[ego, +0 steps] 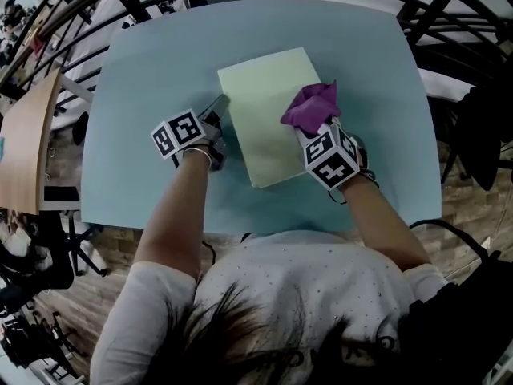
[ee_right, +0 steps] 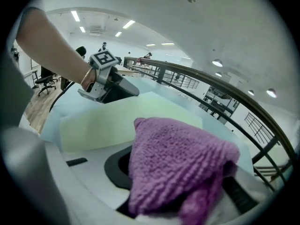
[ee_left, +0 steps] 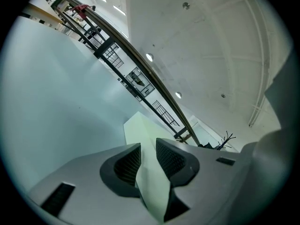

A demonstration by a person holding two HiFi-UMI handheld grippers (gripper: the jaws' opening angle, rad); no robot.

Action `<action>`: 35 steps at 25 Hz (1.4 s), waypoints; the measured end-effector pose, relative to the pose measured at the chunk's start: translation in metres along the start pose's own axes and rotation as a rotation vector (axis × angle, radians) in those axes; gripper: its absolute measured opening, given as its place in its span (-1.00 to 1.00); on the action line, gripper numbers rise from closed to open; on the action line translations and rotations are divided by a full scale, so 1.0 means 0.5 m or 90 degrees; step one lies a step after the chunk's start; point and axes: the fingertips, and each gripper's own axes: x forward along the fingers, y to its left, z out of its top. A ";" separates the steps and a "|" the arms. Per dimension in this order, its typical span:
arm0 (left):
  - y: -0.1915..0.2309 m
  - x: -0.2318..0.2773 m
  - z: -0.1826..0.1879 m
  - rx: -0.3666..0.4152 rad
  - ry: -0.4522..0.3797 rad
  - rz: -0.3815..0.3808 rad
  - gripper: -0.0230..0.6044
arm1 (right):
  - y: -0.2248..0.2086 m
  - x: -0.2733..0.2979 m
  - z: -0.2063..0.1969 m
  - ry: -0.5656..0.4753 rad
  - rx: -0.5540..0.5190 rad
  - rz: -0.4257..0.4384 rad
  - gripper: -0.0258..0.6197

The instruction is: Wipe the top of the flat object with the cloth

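A pale yellow-green flat slab (ego: pixel 268 111) lies on the light blue table (ego: pixel 152 79). My left gripper (ego: pixel 218 117) is at the slab's left edge, and in the left gripper view its jaws are shut on that edge (ee_left: pixel 149 172). My right gripper (ego: pixel 309 131) is over the slab's right side, shut on a bunched purple cloth (ego: pixel 311 107) that rests on the slab's top. In the right gripper view the purple cloth (ee_right: pixel 180 165) hides the jaws, with the slab (ee_right: pixel 108 118) spread out behind it and the left gripper (ee_right: pixel 112 86) at its far edge.
A wooden board (ego: pixel 28 147) stands off the table's left side. Black railings (ego: pixel 449 14) and chairs ring the table's far side. The table's near edge (ego: pixel 160 219) runs close to the person's body.
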 end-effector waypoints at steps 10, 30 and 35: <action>-0.024 0.014 -0.003 0.016 -0.013 0.009 -0.60 | -0.099 -0.054 -0.080 -0.028 0.092 -0.084 -0.82; 0.011 -0.002 0.007 -0.032 0.013 -0.038 -0.63 | 0.169 -0.046 0.217 -0.230 0.204 0.156 -0.83; 0.025 -0.016 0.019 -0.082 0.042 -0.070 -0.63 | 0.287 0.042 0.190 -0.069 0.108 0.185 -0.83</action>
